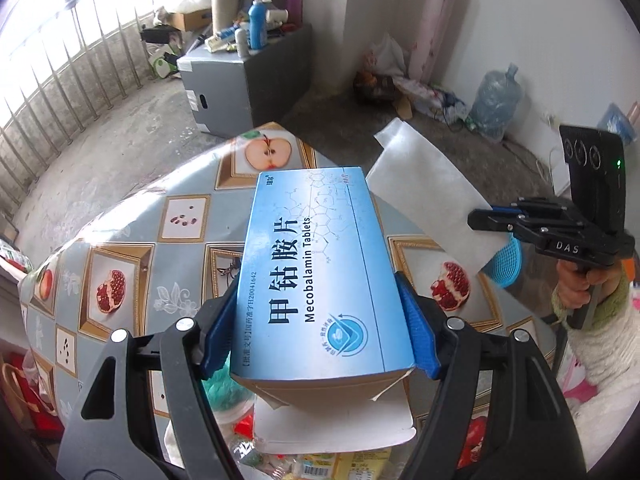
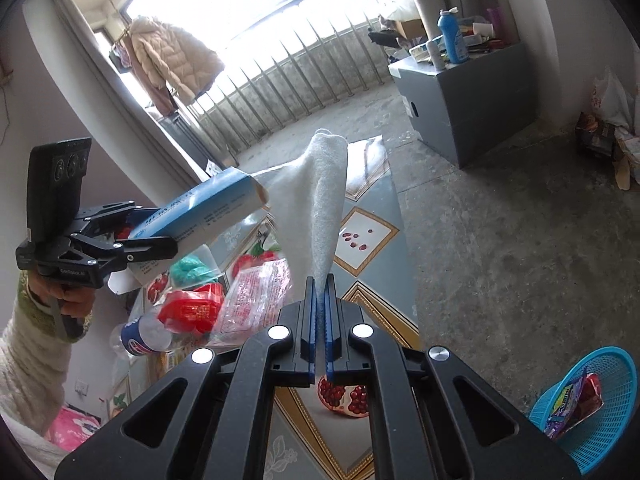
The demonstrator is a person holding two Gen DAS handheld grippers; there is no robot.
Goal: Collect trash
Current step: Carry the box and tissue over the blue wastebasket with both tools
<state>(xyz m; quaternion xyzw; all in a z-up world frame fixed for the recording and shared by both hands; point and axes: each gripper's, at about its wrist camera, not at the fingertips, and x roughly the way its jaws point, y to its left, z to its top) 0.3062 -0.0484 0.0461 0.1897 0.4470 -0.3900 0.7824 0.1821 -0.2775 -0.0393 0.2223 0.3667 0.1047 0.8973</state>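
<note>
Left tool [image 1: 320, 316] grips box [image 1: 316, 264], right tool [image 2: 320, 300] pinches tissue [image 2: 320, 200]

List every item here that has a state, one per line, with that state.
Left tongs: shut on the pill box.
Pill box: held off the table, end flap open.
Right tongs: shut on the tissue.
Tissue: lifted, pinched at one corner.
Basket: holds wrappers.
Bottle: lying on its side.

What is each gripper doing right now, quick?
Left gripper: closed on the blue medicine box, held off the table.
Right gripper: shut on the white tissue.
</note>
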